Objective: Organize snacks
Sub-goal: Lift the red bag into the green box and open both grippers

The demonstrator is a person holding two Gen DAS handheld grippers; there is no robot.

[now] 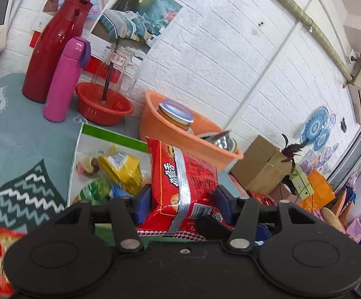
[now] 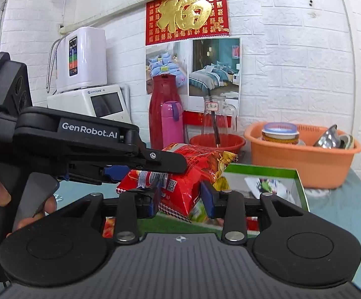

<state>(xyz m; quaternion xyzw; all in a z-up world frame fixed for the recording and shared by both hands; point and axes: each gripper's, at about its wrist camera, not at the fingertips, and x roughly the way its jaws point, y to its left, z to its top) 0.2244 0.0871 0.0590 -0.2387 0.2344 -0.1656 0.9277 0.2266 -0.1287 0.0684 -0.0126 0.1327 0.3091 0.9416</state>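
Observation:
A red snack bag with a silver seam sits between the blue pads of my left gripper, which is shut on it above a green-rimmed box. The box holds a yellow packet and a green packet. In the right wrist view the same red bag is held by the left gripper from the left. My right gripper has its blue pads on either side of the bag's near end, touching it. The box lies behind.
A red flask, pink bottle, red bowl with a glass jug, and an orange basin with a jar stand at the back by the wall. Another red snack pack lies at the near left. Cardboard boxes sit beyond the table.

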